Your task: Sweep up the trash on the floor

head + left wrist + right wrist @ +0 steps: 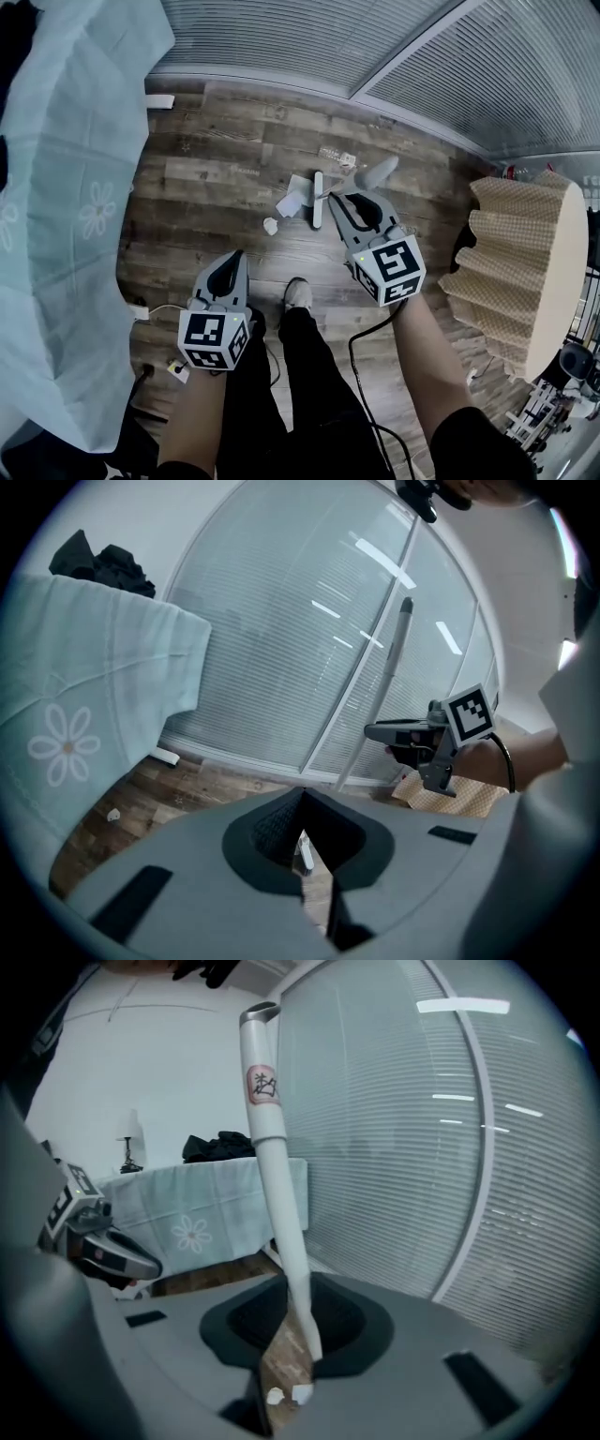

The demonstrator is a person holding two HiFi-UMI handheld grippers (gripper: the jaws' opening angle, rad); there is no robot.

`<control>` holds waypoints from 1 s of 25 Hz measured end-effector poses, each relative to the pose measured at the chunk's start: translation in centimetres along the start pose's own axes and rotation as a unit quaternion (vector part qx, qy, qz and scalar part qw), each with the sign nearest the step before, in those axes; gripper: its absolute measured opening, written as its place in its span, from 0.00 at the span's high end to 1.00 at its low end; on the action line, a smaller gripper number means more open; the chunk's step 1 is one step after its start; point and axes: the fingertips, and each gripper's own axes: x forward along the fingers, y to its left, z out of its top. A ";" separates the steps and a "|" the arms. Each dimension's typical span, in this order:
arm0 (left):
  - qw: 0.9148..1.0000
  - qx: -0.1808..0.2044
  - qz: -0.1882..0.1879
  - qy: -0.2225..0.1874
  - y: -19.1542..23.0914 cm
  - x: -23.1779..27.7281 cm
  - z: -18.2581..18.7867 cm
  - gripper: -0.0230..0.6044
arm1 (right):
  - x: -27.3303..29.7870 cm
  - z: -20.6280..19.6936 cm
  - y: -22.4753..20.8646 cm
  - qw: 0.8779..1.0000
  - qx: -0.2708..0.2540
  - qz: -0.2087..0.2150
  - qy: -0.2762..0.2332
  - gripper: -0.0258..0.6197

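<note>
White paper scraps (296,194) and a small crumpled piece (270,225) lie on the wood floor, with a clear wrapper (337,157) farther back. A broom's white head (318,199) rests beside the scraps. Its pale handle (274,1157) rises between the jaws of my right gripper (342,204), which is shut on it; two scraps (274,1396) show below through the jaw gap. My left gripper (232,261) hangs lower left, jaws shut on nothing. The left gripper view shows the right gripper (417,738) and the handle (394,667) against the blinds.
A table under a light-blue flowered cloth (75,187) fills the left. A beige ribbed round object (525,272) stands at the right. A glass wall with blinds (375,47) bounds the far side. The person's shoe (298,295), legs and a black cable (361,347) lie below the grippers.
</note>
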 end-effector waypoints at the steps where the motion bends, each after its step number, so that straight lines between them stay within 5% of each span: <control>1: 1.000 -0.002 0.004 -0.001 0.6 -0.2 0.1 0.97 | 0.2 0.3 1.3 1.000 -0.007 0.019 -0.001 0.82; 6: 1.000 -0.012 0.016 -0.009 2.5 -1.1 0.4 0.97 | 0.1 1.3 6.3 0.996 -0.027 0.090 -0.005 0.82; 13: 0.999 -0.022 0.026 -0.008 3.9 -1.7 -0.2 0.97 | 0.1 2.6 8.3 0.993 -0.041 0.113 -0.009 0.83; 25: 1.000 -0.014 0.027 0.000 2.6 -0.3 0.0 0.97 | -1.6 2.2 1.9 1.000 -0.006 0.022 -0.012 0.83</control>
